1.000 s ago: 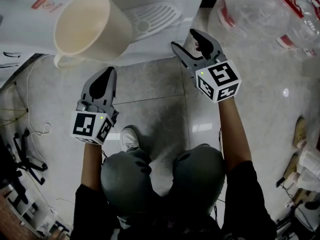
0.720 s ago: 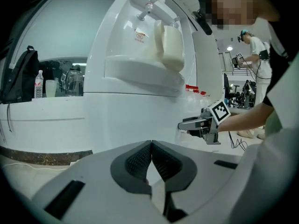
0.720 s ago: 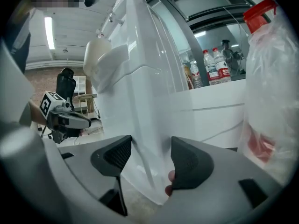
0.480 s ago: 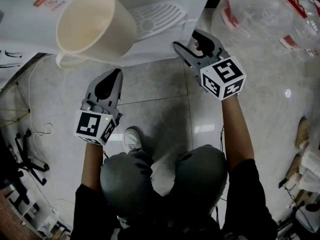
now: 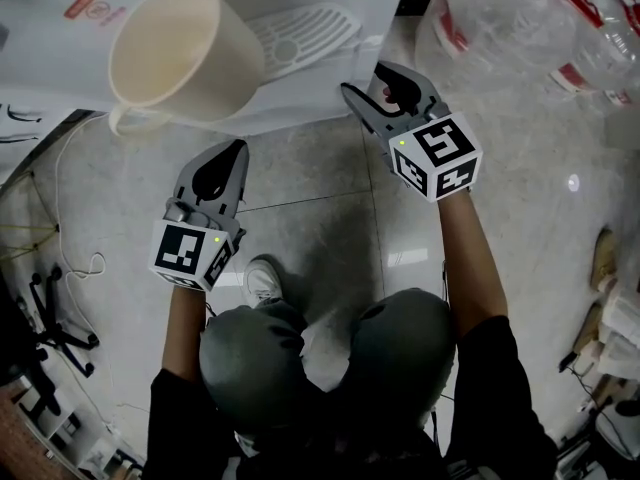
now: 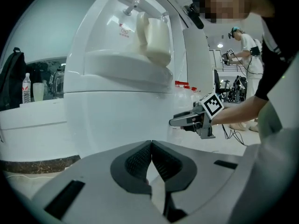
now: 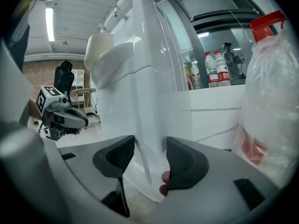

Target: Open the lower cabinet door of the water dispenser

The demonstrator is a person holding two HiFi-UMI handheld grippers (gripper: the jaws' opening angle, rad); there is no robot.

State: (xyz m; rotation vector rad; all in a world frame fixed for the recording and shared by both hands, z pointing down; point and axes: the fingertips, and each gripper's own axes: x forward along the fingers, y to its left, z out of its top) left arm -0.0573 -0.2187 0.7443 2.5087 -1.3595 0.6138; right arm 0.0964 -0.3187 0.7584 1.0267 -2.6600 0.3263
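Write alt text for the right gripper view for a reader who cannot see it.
The right gripper, fingers apart but just closing, straddles a corner edge of the white water dispenser, not yet clamping it. A clear red-capped bottle stands at right, the left gripper at left.

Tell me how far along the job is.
Done: the right gripper is lined up, jaws astride the edge of the lower cabinet door. In hand: those jaws have just been closing, not yet clamped. Remaining: grip and pull; the door looks shut. The left gripper is shut.
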